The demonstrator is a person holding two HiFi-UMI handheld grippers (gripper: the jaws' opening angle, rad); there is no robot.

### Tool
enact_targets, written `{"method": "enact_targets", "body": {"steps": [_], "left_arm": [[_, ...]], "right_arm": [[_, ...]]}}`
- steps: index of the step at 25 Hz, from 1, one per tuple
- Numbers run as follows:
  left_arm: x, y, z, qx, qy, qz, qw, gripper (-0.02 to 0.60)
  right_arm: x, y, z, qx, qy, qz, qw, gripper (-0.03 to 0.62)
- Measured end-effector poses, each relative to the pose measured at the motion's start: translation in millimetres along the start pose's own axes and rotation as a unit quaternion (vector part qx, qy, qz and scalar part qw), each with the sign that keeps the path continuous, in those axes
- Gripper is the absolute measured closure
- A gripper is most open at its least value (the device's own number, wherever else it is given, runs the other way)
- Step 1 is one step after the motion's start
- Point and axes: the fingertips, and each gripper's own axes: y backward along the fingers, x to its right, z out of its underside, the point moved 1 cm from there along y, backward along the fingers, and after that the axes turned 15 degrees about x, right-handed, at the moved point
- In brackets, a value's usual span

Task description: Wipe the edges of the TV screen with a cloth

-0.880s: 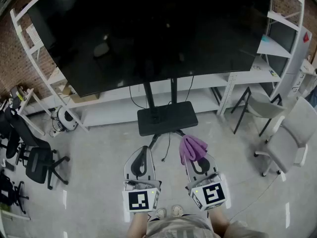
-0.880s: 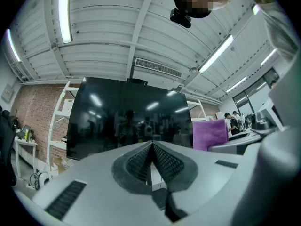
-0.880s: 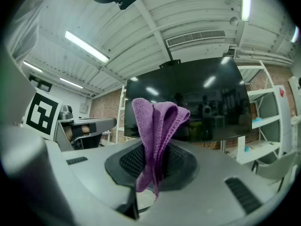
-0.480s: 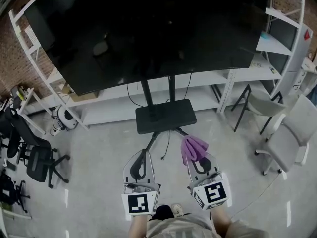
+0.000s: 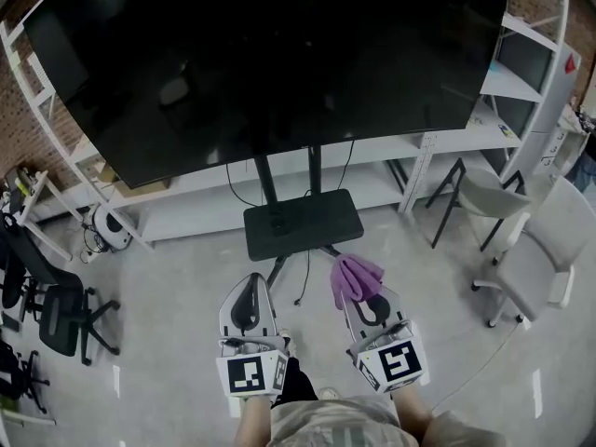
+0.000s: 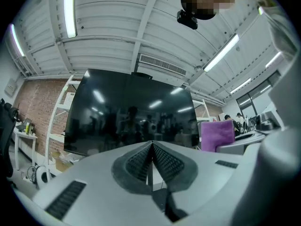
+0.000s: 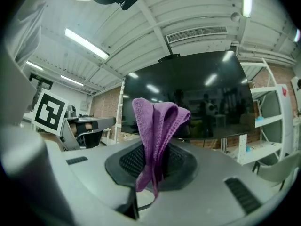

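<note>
Office-like lab; brick wall, shelving, chairs

The TV screen is glossy and reflective, the cloth a nubbly woven fabric, the floor smooth

Open floor up to TV
</note>
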Motion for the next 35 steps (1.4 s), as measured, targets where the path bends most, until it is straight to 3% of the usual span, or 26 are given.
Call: {"method": "enact_targets", "body": {"steps": [10, 18, 22, 31, 35], "left_arm": [[-72, -104, 37, 0.030, 0.023, 0.022, 0.9990, 0.568], [-134, -207, 67, 0.045, 0.012, 0.077, 0.9959, 0.568], [-156, -233, 82, 0.047, 0.022, 0.088, 0.9947, 0.568], [-189, -238, 95, 0.024, 0.019, 0.033, 0.9990, 0.568], [-188, -240, 98, 0.019, 0.012, 0.029, 0.9993, 0.568]], "right_arm": [[23, -118, 22, 0.011, 0.029, 0.034, 0.999, 0.548], [39, -250, 48, 0.032, 0.042, 0.061, 0.997, 0.548], [41, -289, 57, 0.036, 0.050, 0.066, 0.996, 0.547], [41, -320, 76, 0.015, 0.023, 0.042, 0.999, 0.547], [52, -321, 82, 0.006, 0.020, 0.046, 0.999, 0.547]]}}
